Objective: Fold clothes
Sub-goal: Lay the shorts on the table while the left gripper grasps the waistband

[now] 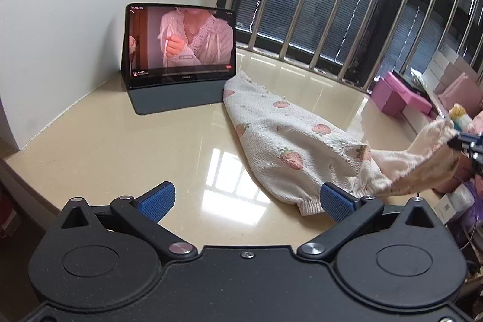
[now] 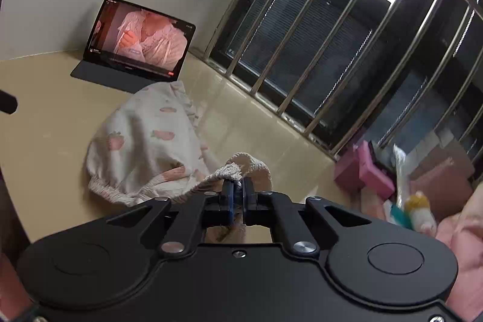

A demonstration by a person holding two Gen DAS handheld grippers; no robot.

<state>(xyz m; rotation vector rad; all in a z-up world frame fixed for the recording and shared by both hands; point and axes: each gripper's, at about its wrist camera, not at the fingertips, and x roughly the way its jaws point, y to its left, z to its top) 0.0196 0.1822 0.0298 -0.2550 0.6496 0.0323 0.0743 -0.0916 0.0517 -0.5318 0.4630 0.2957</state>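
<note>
Cream strawberry-print garment (image 1: 280,141) lies on the glossy beige counter (image 1: 120,147), near the barred window; bare surface opens leftward. Right gripper (image 2: 238,189) pinches its raised cuff; left gripper (image 1: 246,199) spread, empty. Tablet (image 1: 179,46) stands at the wall.

Tablet (image 1: 180,46) screen captions too blurred; no legible text.

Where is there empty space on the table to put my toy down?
The shiny beige tabletop is bare between the propped-up tablet, the strawberry-print cream garment and the open left gripper. A strip beside the barred window is free too. The far right corner is crowded with pink boxes and clutter, where the right gripper pinches the garment.
</note>
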